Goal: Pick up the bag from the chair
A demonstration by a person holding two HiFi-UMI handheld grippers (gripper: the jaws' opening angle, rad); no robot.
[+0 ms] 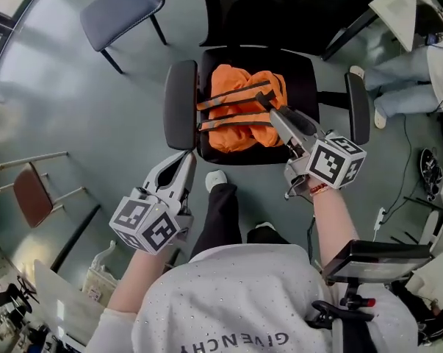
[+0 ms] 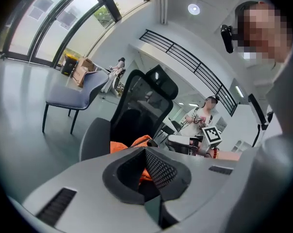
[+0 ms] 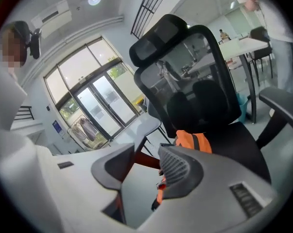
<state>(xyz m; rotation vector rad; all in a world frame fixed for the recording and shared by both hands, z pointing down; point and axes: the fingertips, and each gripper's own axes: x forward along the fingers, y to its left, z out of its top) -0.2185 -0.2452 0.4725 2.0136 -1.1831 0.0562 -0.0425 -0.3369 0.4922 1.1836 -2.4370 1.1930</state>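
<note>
Bag (image 1: 236, 112) sits partly hidden behind right hand-held gripper (image 1: 268, 106).

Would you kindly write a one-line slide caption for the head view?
An orange bag lies on a black chair; the right gripper over it, the left gripper near the seat's front corner.

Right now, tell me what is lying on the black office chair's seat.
An orange bag with dark straps lies on the seat. Whatever is under the bag is covered.

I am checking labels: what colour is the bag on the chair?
The bag is orange with dark straps; the head view shows it best.
</note>
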